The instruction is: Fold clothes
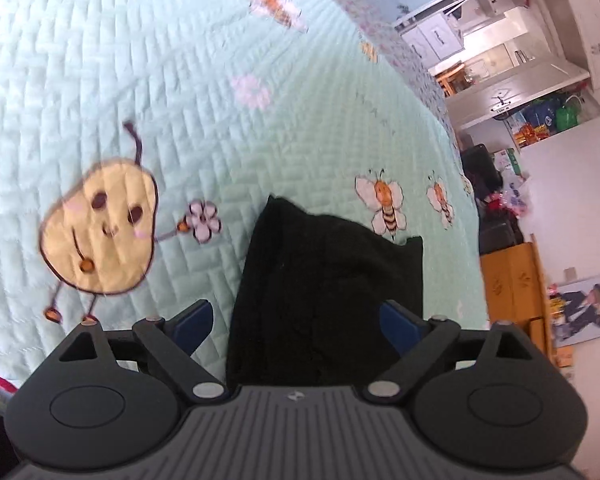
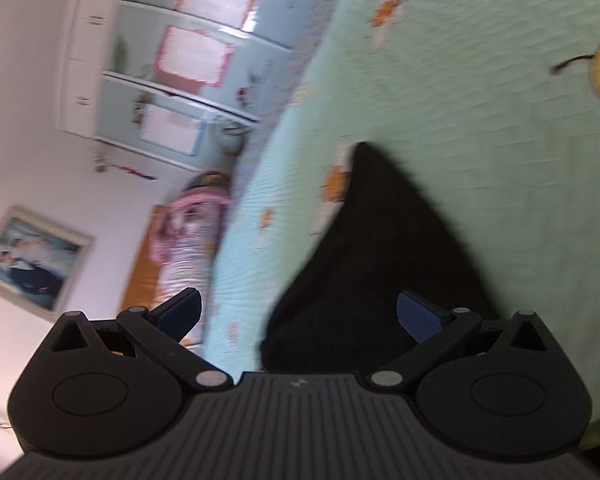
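Black garment (image 1: 324, 304) is laid on the mint quilt (image 1: 180, 80) w/ both left gripper (image 1: 300, 320) & right gripper (image 2: 300, 316) spread wide, empty; corners should be pinched evenly before folding.

Black garment's (image 1: 320, 300) near edge hidden behind tongs (image 1: 298, 322).

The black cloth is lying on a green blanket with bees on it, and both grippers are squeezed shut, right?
Not quite. The black cloth does lie on the green bee blanket, but the left gripper and the right gripper are both open; each wrist view shows the jaws spread wide.
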Demonstrator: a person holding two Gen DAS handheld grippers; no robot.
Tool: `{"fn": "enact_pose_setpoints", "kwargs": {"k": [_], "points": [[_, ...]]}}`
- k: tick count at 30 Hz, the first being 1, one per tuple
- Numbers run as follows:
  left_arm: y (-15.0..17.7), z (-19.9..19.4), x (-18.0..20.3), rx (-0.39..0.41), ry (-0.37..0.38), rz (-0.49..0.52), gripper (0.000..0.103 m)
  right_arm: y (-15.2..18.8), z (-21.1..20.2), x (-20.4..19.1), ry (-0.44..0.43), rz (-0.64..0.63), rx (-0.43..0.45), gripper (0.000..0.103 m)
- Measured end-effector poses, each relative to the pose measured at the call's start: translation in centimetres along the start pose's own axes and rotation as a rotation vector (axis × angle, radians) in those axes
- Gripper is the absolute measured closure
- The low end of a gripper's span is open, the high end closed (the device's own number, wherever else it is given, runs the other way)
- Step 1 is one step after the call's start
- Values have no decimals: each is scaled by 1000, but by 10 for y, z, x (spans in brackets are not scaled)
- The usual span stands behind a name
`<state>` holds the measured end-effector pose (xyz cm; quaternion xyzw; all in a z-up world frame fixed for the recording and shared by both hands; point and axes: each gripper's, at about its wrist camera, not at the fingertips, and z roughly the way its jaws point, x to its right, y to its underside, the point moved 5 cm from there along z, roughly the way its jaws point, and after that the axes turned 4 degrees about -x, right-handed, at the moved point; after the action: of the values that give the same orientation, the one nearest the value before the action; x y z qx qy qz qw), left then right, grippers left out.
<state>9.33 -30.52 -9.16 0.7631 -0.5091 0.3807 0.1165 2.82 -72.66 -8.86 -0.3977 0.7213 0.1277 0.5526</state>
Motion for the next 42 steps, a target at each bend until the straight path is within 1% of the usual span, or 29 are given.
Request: {"fn": "enact_pose_setpoints", "kwargs": {"k": [2,7,10,14,17,21,25,29,31,34,36,37,38,39,41,42], "points": [[-2,7,-7,-15,18,-35,9,-3,1,9,38,-9,8,0],[-1,25,-23,-58,66,-106,7,-2,-2,37,86,35,4,0],[-2,30,-24,-61,106,-105,0,-2,0,51,119,34,-23,0],[-8,42,-19,-88,118,-68,0,-8,11,53,119,-14,-86,0],[-10,52,-15,-126,160,-49,0,-15,24,48,123,-69,-137,0],[-15,67,-10,-186,218,-27,0,-29,45,46,97,-93,-213,0],[-23,80,-8,-249,284,-33,0,-40,65,40,44,-126,-316,0],[-24,93,6,-312,299,31,0,-47,83,34,10,-158,-410,0],[-22,97,11,-314,298,57,0,-51,94,29,0,-167,-450,0],[-21,98,12,-306,302,59,1,-54,105,22,-14,-192,-496,0],[-19,97,9,-291,277,56,12,-54,107,20,-17,-204,-514,4],[-19,95,6,-281,249,56,28,-55,106,20,-14,-208,-520,13],[-18,93,3,-272,215,56,50,-56,105,21,-11,-207,-523,25],[-17,92,-1,-263,181,55,59,-58,104,24,-10,-186,-519,33],[-14,89,-4,-248,167,56,62,-59,101,32,2,-161,-506,58],[-13,88,-1,-241,149,71,62,-59,99,36,14,-155,-497,67]]}}
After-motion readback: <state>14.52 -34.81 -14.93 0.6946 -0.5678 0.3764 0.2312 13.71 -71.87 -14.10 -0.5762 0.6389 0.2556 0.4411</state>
